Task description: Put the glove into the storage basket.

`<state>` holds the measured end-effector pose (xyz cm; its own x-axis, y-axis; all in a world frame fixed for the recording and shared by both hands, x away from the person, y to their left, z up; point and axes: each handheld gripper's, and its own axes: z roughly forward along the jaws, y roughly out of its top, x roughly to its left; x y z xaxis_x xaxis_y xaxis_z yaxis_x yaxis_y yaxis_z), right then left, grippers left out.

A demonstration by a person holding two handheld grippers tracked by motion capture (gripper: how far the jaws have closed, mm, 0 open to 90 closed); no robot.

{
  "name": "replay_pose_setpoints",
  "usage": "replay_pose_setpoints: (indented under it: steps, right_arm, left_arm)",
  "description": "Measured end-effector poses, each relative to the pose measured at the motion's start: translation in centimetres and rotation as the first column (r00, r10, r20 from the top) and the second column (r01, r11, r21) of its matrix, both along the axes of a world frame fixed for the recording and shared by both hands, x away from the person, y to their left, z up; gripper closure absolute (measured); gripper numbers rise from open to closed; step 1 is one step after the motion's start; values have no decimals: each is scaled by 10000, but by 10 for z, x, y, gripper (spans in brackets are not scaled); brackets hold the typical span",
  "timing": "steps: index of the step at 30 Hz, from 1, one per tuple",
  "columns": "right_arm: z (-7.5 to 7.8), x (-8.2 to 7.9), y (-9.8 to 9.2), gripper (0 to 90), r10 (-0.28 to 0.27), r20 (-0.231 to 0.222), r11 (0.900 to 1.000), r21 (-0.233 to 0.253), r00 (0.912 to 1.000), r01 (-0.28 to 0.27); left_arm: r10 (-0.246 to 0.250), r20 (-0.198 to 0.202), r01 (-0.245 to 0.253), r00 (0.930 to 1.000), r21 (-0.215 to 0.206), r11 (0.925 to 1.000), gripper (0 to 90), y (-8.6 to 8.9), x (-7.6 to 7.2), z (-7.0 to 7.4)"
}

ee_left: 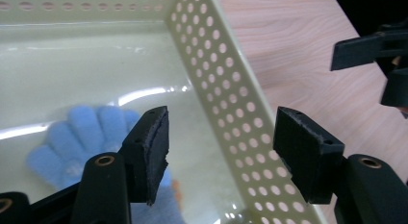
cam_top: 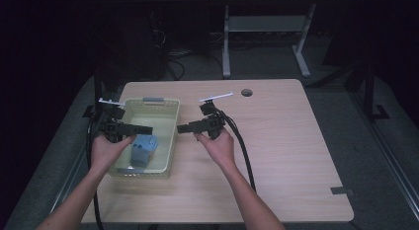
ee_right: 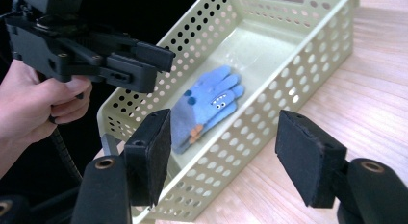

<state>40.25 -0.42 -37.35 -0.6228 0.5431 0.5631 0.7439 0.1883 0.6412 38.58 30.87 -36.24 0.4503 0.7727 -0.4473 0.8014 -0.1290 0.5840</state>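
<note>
High view: the pale yellow basket (cam_top: pixel 170 122) sits left of centre on the wooden table (cam_top: pixel 286 141), with the blue glove (cam_top: pixel 144 148) lying inside it at the near end. The left gripper (cam_top: pixel 143 129) hovers over the basket; the right gripper (cam_top: pixel 184 128) hangs just past its right wall.

Left gripper view: jaws wide apart, gripping nothing, straddling the perforated wall (ee_left: pixel 231 113). Glove (ee_left: pixel 91 135) sits lower left.

Right gripper view: jaws also spread wide, empty. Glove (ee_right: pixel 209 106) lies mid-frame inside the basket (ee_right: pixel 308 65), the left gripper (ee_right: pixel 144 65) upper left.
</note>
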Motion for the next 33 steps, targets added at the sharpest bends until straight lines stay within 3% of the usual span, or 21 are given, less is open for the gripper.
replay_pose_setpoints:
  steps: [4,14,33]
  right_arm:
    - [-1,1,-5,364,-127,-64,9999,24,9999,127]
    - [-7,0,-27,354,-375,-233,9993,-1,9990,375]
    - [-9,-7,-77,332,-997,-230,9950,-12,9948,997]
  left_arm:
    - [-59,41,60,10000,-242,9997,343,-3,0,1]
    - [-394,248,402,9989,-303,9987,313,-16,-1,6]
    - [-1025,397,1052,9939,-747,9916,280,-58,2,12]
